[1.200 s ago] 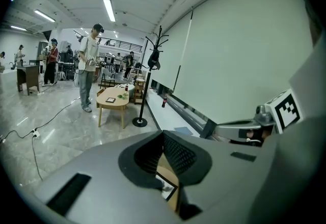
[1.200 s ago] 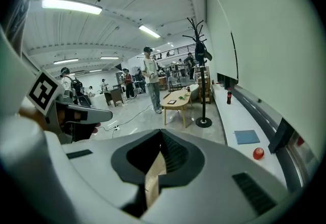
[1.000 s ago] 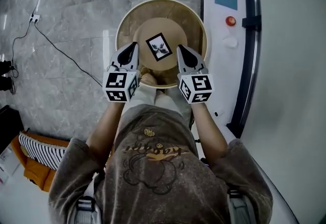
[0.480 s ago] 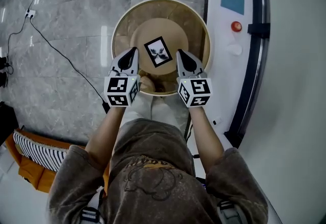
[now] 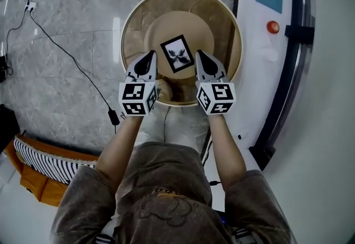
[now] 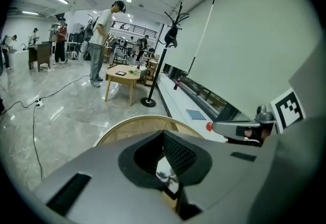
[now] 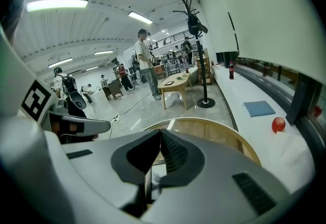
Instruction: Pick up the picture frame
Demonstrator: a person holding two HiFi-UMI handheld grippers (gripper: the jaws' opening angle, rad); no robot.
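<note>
The picture frame (image 5: 177,54) lies flat near the middle of the round table (image 5: 133,21) (black border, pale print). 2 grippers flank it, the left gripper (image 5: 147,60) and the right gripper (image 5: 202,59), each with jaws clenched on nothing.

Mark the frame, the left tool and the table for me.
frame (image 5: 177,53): head view, middle of its picture.
left tool (image 5: 151,55): head view, at its shut tips.
table (image 5: 123,35): head view, left rim.
</note>
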